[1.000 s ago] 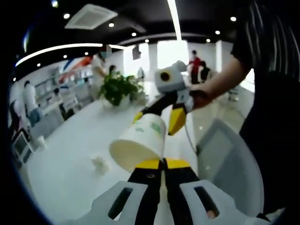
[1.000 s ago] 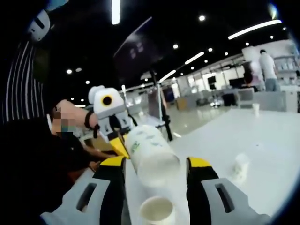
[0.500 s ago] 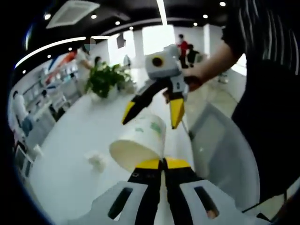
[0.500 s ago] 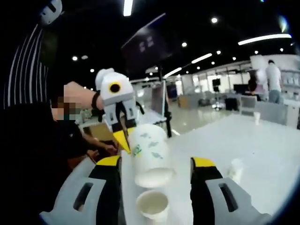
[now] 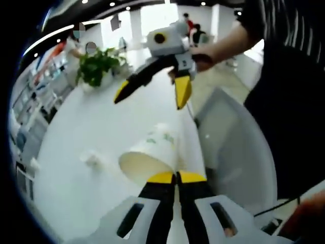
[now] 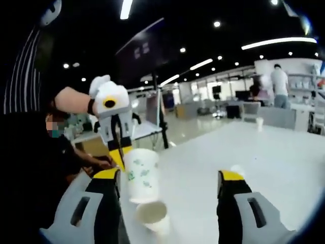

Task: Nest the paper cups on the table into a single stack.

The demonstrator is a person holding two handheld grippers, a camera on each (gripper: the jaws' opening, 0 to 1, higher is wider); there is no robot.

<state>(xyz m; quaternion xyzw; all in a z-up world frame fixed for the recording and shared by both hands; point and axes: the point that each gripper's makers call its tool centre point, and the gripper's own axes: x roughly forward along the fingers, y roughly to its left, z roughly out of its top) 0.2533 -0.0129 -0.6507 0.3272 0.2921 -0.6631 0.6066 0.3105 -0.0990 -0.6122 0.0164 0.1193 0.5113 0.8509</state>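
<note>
The left hand-held gripper point(image 5: 176, 177) is closed tight on the rim of a paper cup point(image 5: 148, 155); the cup is held up above the counter point(image 5: 91, 127), with its open mouth turned toward the camera; in the right gripper view the same cup point(image 6: 141, 174) is seen hanging with its mouth down, pinched by the left hand-held gripper point(image 6: 117, 157) just above a second cup point(image 6: 151, 216). The right hand-held gripper point(image 6: 168, 179) is wide open and nothing is held in it; in the left gripper view it point(image 5: 150, 93) is seen spread open above the counter. The second cup stands mouth up on the counter, right under the held one; a small white thing point(image 6: 237, 169) lies further off. The cups are white with small green marks; they are probably very light and thin, so they can be crushed by a hard squeeze; the rim is likely the stiffest place to be gripped.
</note>
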